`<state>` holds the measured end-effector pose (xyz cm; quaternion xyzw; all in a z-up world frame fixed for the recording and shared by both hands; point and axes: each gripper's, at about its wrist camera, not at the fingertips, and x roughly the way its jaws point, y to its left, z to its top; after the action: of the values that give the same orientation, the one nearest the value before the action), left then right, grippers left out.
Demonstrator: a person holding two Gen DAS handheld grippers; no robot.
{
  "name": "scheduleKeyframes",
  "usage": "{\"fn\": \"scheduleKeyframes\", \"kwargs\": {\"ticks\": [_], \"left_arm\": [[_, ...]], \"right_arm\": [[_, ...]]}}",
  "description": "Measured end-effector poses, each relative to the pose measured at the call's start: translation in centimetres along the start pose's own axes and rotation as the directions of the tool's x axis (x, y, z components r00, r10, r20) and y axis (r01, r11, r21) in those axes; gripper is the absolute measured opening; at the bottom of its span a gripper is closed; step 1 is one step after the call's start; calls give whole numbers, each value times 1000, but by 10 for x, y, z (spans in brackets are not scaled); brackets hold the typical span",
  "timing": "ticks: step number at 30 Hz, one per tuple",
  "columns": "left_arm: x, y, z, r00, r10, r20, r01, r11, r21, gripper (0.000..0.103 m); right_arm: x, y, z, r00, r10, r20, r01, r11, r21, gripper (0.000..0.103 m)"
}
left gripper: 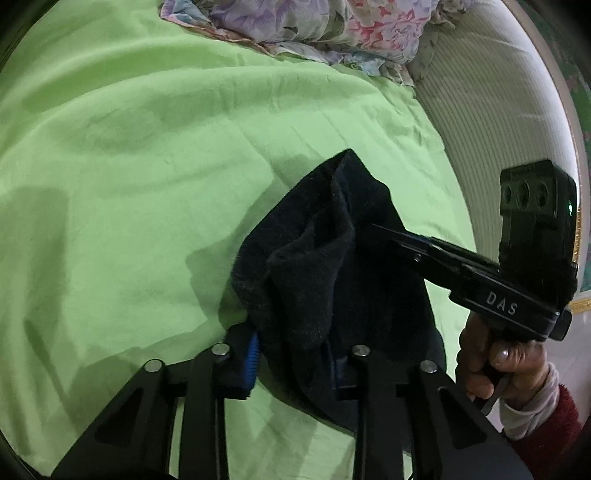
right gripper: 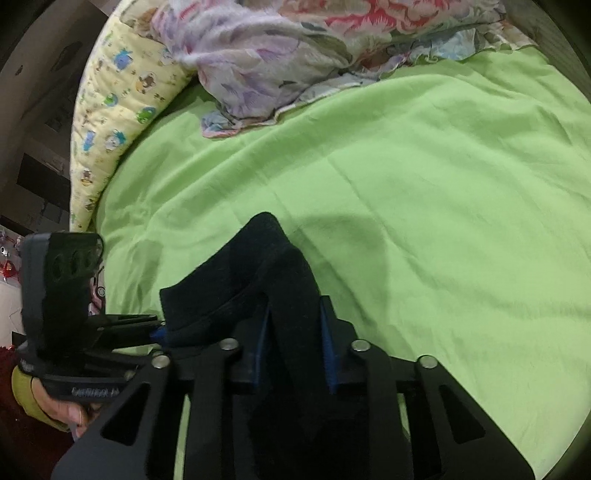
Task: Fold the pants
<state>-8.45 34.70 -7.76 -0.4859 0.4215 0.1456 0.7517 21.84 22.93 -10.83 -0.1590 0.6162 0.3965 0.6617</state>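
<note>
- Bed point(left gripper: 110, 166), green sheet: spreads wide and bare ahead of both grippers; floral quilt point(left gripper: 314, 29) bunched at far edge, patterned pillow point(right gripper: 107, 110) at far left in right wrist view.
- Pants point(left gripper: 332, 266), black: bunched and lifted off the sheet, hanging between the two grippers; not laid flat, long axis not readable from the bunch.
- Left gripper point(left gripper: 295, 354): fingers clamped on a fold of the pants at near-centre of its view; cloth rises forward and to the right from the fingers.
- Right gripper point(right gripper: 291, 354): fingers clamped on the pants, cloth running forward and left toward the other gripper.
- Separation: grippers close beside each other, both on the same bunch.
- Judgement: likely requires spreading grippers apart and lowering cloth forward onto the open sheet.
</note>
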Motion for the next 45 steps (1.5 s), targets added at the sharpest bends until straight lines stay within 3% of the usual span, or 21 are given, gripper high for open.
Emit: {"fn": "scheduleKeyframes", "kwargs": {"ticks": [6,12,21,26,30,35,45], "left_arm": [[-16,-28,-4,999,-7,43,3,995,97,22],[-37,-63,-5,995,-78,67,67,986,151,21],[-56,-133,-26,980,-195,38,178,946,272,21],[-57,-184,-56,972,-236,-11,224,904,364,21],[-51,-227,-89,967,-245,-70,250,855,455,21],[-36,-269,-133,968,-215,-130,251,792,556,21],[3,-312,-195,964,-138,-227,256,706,661,21]], "right_arm": [[-32,1,-9,997,8,80,-10,1000,27,22],[-77,0,-23,983,19,182,-32,997,68,22],[-161,-10,-84,927,13,374,-77,985,156,22],[-201,-21,-130,891,-34,454,-65,978,201,21],[-223,-32,-167,861,-76,502,-64,965,255,20],[-242,-47,-215,825,-110,555,-87,944,317,20],[-249,-72,-300,773,-172,611,-147,888,436,19]]}}
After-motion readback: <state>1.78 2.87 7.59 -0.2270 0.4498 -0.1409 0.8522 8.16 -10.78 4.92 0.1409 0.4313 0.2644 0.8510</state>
